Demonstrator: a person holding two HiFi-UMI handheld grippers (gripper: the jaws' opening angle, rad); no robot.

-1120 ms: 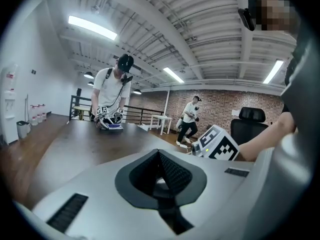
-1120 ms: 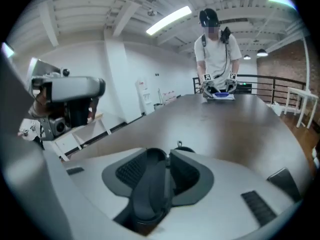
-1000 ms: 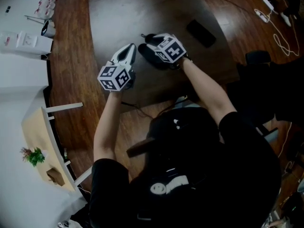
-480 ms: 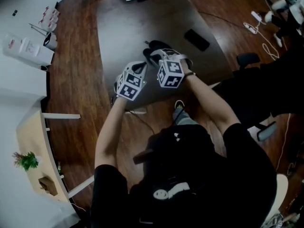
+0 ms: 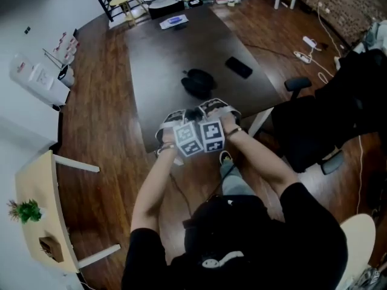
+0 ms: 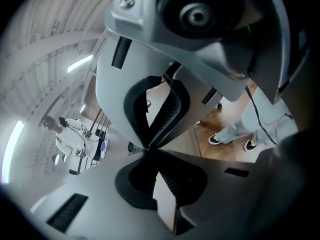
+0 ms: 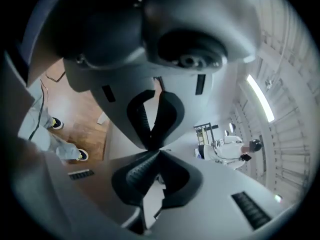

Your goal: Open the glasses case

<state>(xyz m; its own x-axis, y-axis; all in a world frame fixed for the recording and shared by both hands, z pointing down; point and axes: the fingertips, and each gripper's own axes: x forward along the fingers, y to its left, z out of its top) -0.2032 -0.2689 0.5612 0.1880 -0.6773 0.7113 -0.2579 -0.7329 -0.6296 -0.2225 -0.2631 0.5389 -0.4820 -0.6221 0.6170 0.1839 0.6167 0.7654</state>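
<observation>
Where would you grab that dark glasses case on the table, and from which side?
Probably across its narrower span, coming down from the person's side. The glasses case lies flat and low on the table, a rounded dark shell with bare tabletop all round, so jaws could straddle it. Its seam is too dark to make out.
</observation>
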